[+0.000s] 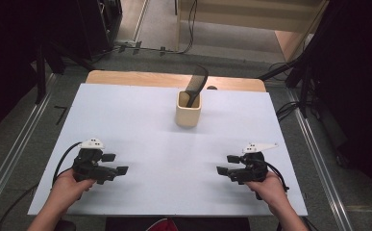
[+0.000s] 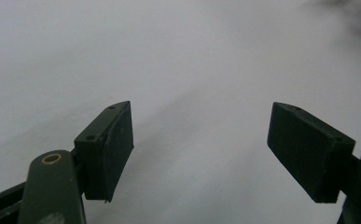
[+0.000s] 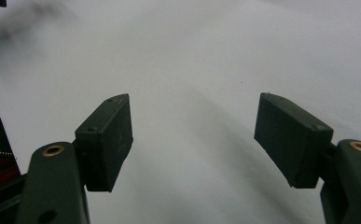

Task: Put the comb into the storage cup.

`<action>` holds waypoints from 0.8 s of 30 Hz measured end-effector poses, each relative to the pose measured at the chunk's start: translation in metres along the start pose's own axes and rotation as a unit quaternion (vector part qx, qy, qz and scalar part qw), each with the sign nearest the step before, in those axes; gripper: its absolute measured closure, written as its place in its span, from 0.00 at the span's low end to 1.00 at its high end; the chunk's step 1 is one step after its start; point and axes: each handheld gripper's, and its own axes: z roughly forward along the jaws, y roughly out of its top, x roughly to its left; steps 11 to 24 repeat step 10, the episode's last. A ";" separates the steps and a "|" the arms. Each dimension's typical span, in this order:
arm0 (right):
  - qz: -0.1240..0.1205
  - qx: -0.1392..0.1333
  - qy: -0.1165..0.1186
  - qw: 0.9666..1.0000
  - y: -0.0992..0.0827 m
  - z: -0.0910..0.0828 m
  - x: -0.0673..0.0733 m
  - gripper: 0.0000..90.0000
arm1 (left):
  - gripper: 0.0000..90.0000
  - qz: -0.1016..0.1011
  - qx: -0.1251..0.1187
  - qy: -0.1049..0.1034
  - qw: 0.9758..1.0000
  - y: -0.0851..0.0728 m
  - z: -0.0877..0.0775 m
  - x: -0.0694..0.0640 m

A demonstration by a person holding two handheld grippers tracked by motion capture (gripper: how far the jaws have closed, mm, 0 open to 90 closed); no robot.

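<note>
Both my grippers, left gripper (image 1: 116, 163) and right gripper (image 1: 227, 164), gaped wide and empty; I judged either should approach the comb (image 1: 196, 83) in the cup (image 1: 188, 114) from above

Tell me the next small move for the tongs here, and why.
Probably bring the right tongs forward toward the comb standing in the beige cup. Both tongs, left included, are open and empty over the white table, well short of the cup.

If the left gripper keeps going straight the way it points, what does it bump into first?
Probably the right gripper. The left gripper points across the white table toward it, with bare tabletop between them. The beige cup with the black comb stands farther back, off that line. Depth is hard to judge.
</note>
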 end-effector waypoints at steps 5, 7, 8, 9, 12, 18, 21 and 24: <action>-0.002 0.004 0.001 1.000 0.000 0.001 0.000 0.29 | 0.27 -0.002 0.000 -0.004 1.000 0.000 0.002 0.000; -0.001 0.004 0.002 1.000 0.000 0.001 0.001 0.29 | 0.27 -0.002 0.001 -0.005 1.000 0.000 0.002 0.000; -0.001 0.003 0.003 1.000 -0.001 0.001 0.001 0.29 | 0.27 -0.002 0.001 -0.005 1.000 0.000 0.002 0.000; -0.002 0.004 0.003 1.000 -0.001 0.001 0.001 0.29 | 0.27 -0.002 0.001 -0.006 1.000 0.001 0.001 0.001; -0.004 0.006 0.002 1.000 -0.001 0.001 0.000 0.29 | 0.27 -0.004 -0.001 -0.007 1.000 0.001 0.001 0.001; -0.004 0.006 0.002 1.000 -0.001 0.001 0.000 0.29 | 0.27 -0.004 -0.001 -0.007 1.000 0.001 0.001 0.001; -0.004 0.006 0.002 1.000 -0.001 0.001 0.000 0.29 | 0.27 -0.004 -0.001 -0.007 1.000 0.001 0.001 0.001; -0.004 0.006 0.002 1.000 -0.001 0.001 0.000 0.29 | 0.27 -0.004 -0.001 -0.007 1.000 0.001 0.001 0.001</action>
